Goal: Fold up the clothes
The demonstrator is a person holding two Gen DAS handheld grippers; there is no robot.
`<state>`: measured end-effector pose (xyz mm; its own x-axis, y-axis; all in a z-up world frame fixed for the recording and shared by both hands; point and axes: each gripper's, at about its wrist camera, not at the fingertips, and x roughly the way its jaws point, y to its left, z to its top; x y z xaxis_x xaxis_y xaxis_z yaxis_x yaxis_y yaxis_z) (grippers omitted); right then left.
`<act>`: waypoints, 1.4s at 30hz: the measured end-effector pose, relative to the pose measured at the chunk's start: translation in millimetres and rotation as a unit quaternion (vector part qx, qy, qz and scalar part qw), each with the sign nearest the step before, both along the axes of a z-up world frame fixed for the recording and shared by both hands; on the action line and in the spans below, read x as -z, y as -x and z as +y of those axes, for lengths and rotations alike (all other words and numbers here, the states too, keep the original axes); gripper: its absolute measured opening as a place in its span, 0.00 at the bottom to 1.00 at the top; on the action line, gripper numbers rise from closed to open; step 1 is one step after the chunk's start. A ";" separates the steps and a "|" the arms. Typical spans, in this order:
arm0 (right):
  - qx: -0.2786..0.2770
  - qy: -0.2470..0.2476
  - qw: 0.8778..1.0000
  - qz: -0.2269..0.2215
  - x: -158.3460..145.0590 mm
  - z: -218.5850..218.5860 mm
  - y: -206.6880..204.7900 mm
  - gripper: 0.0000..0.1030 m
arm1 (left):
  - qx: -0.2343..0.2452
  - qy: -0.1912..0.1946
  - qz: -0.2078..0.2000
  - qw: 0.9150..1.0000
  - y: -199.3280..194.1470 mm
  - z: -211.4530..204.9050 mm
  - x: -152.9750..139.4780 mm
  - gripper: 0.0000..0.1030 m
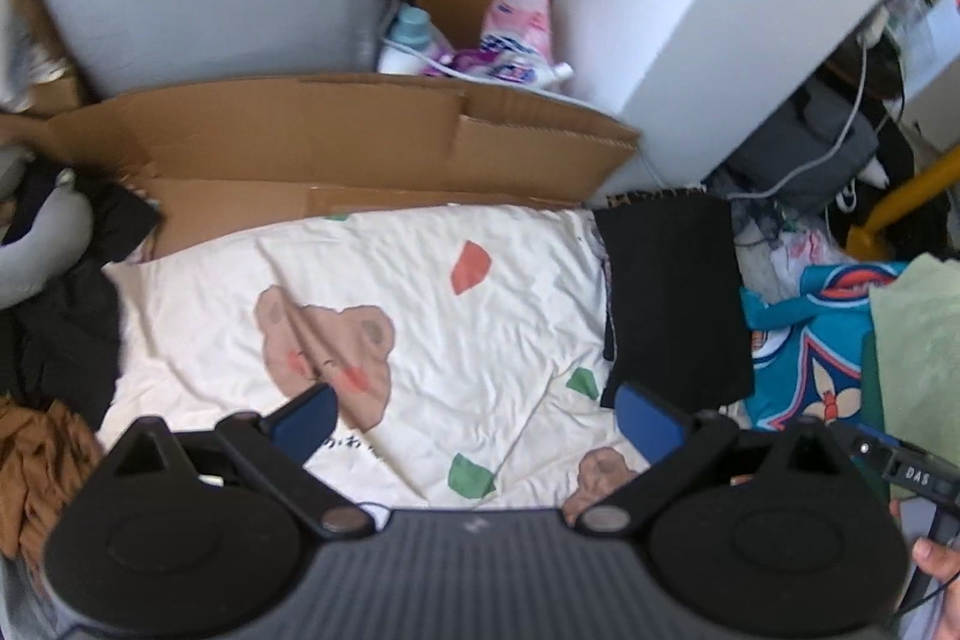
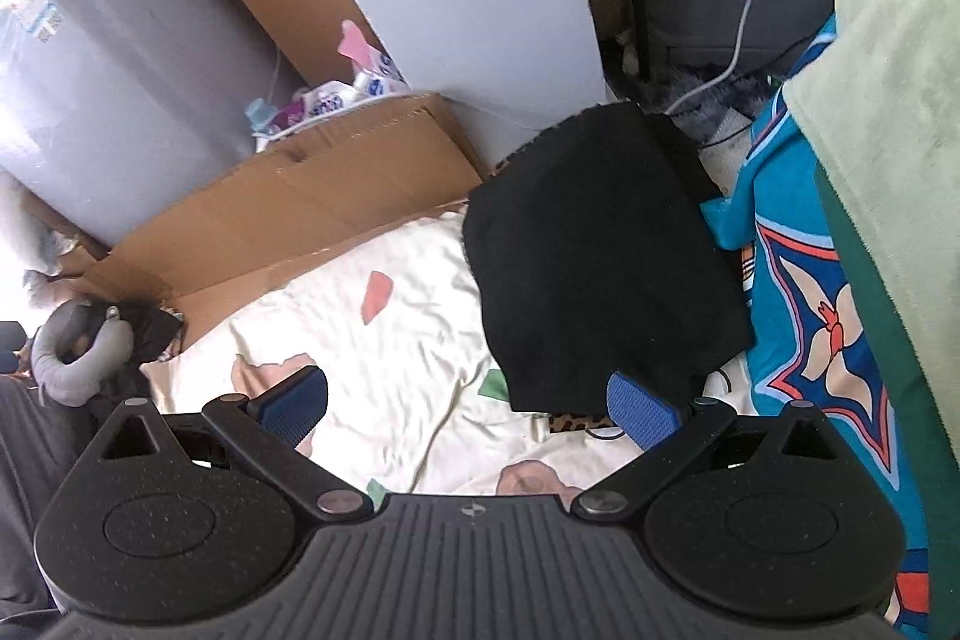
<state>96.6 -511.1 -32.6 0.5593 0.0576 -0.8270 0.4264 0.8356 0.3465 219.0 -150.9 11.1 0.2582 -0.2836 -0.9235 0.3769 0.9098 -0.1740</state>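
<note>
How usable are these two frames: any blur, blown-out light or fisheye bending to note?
Left wrist view: soft motion blur over the bear-print sheet and cardboard; the white wall bends toward the rim; lighting is even. Right wrist view: sharper, but daylight blows out the upper left and left edge, and the folded black garment is too dark to show texture.
</note>
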 end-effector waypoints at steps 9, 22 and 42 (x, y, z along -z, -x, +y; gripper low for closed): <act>-0.030 0.007 0.999 -0.035 -33.7 26.4 27.1 0.99 | -0.021 -0.004 -0.041 0.999 50.8 88.4 -44.9 0.97; -0.053 0.057 0.996 -0.039 -74.4 64.3 51.5 0.99 | -0.036 0.028 -0.089 0.995 115.1 179.0 -58.8 0.99; -0.054 0.105 0.987 -0.110 -116.6 129.1 85.8 0.99 | -0.087 0.022 -0.183 0.979 163.1 210.3 -47.6 0.99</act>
